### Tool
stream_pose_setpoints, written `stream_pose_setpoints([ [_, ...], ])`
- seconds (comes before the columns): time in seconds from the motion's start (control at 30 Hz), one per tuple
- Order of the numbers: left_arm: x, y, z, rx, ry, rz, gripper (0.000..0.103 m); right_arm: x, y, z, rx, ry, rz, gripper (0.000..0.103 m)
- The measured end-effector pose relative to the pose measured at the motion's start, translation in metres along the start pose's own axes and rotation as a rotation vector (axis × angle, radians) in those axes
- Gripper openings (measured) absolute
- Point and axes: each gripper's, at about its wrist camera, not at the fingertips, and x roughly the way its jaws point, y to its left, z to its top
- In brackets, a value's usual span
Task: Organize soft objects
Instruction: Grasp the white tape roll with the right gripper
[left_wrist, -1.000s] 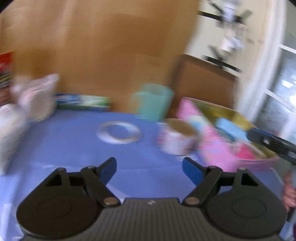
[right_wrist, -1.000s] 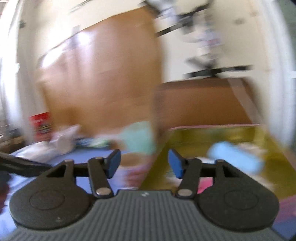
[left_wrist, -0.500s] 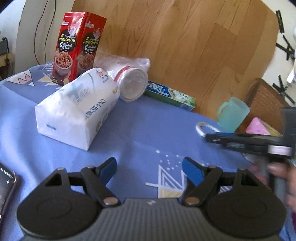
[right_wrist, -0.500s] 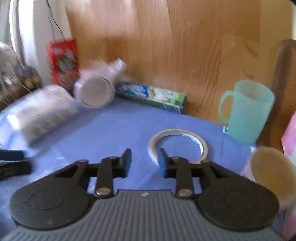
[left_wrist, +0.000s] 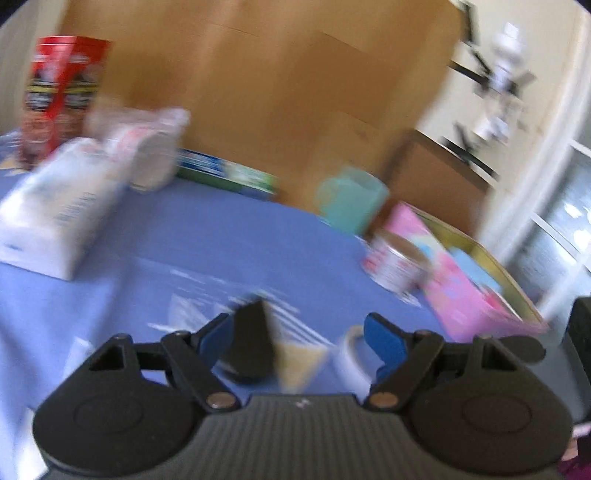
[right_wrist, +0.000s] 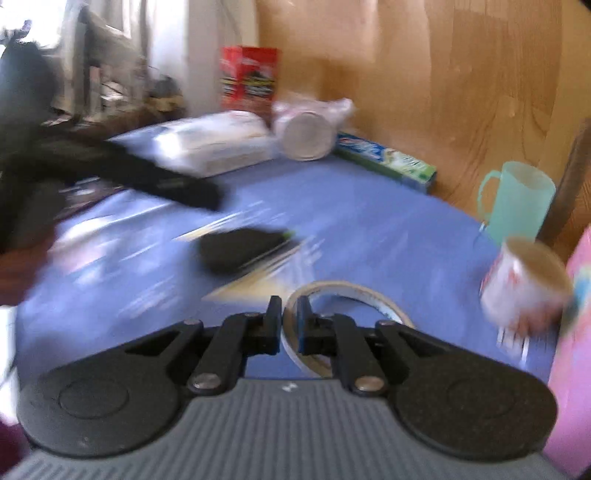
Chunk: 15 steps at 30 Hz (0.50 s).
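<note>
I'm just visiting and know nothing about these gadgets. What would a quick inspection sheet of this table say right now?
Surface: blue patterned tablecloth, pictures blurred.
Job's things: white soft pack lying flat at the far side; pink box to the right, contents unclear.
Clutter: tape roll, teal mug, printed cup on its side, red carton, toothpaste box, wrapped cup stack, a dark flat object.
Grippers: left gripper open, nothing between its fingers; right gripper closing, jaws astride the tape roll's rim.
Cables: nothing seen.
Surroundings: wooden panel behind the table; window light on the left.
</note>
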Motion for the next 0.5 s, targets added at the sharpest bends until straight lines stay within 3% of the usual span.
stream_pose_setpoints([
  [0.03, 0.003, -0.008, -0.004, 0.010, 0.019, -0.018, 0.081, -0.015, 0.003, -0.009, 0.016, -0.032, -0.001, 0.045],
  [0.07, 0.006, -0.015, -0.007, 0.018, 0.040, -0.031, 0.081, -0.030, 0.004, -0.016, 0.051, -0.077, -0.015, 0.057],
  [0.1, 0.010, -0.021, -0.010, 0.026, 0.058, -0.040, 0.080, -0.040, 0.002, -0.021, 0.083, -0.113, -0.030, 0.065],
  [0.17, 0.018, -0.033, -0.015, 0.043, 0.089, -0.033, 0.079, -0.054, -0.004, -0.032, 0.137, -0.150, -0.060, 0.067],
  [0.23, 0.028, -0.041, -0.017, 0.052, 0.116, 0.002, 0.077, -0.051, -0.006, -0.040, 0.128, -0.148, -0.121, 0.083],
  [0.4, 0.054, -0.046, -0.018, 0.041, 0.162, 0.073, 0.077, -0.019, -0.014, -0.035, 0.086, -0.060, -0.164, 0.085],
  [0.5, 0.064, -0.053, -0.020, 0.083, 0.148, 0.107, 0.069, 0.007, -0.023, -0.026, 0.090, 0.007, -0.139, 0.086],
])
